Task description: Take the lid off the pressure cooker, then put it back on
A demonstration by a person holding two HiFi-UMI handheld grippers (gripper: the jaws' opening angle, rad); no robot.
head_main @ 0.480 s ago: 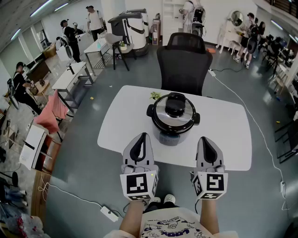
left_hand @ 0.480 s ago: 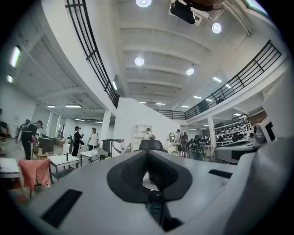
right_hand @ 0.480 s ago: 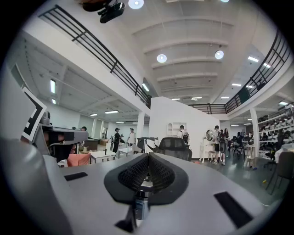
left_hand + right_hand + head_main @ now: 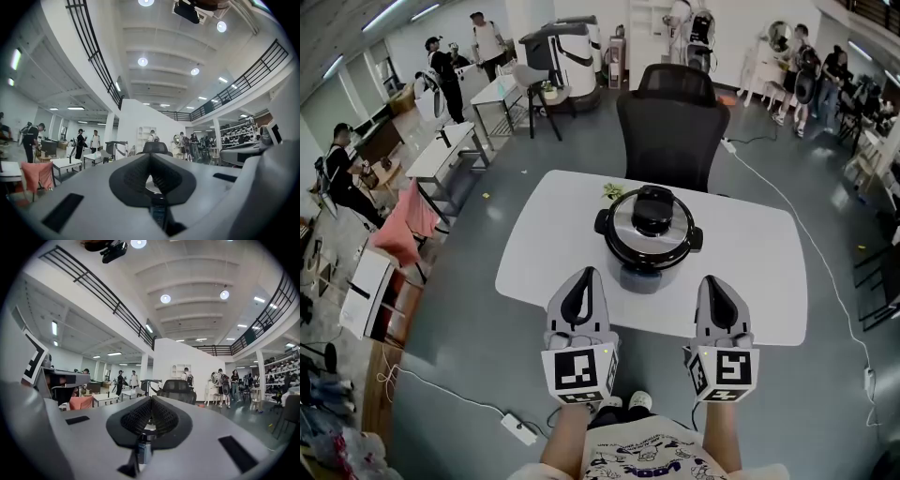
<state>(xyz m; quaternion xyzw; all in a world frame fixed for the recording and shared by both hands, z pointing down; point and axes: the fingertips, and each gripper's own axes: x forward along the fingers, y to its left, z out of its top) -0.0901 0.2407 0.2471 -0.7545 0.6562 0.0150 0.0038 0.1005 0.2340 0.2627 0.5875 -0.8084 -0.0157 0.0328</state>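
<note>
A steel pressure cooker (image 4: 649,246) stands in the middle of the white table (image 4: 553,234), its lid (image 4: 623,230) on, with a black handle (image 4: 654,210) on top. My left gripper (image 4: 584,277) is shut and empty, level over the near table edge, just left of the cooker. The right gripper (image 4: 715,281) is shut too, level, a little right of the cooker. Neither touches it. In the left gripper view the jaws (image 4: 151,157) meet with nothing between them; the same holds for the right gripper (image 4: 151,399) in its own view.
A black office chair (image 4: 673,122) stands behind the table. A small green thing (image 4: 612,192) lies at the table's far edge. Desks, machines and several people fill the room's far side; a white cable (image 4: 806,234) runs along the floor at right.
</note>
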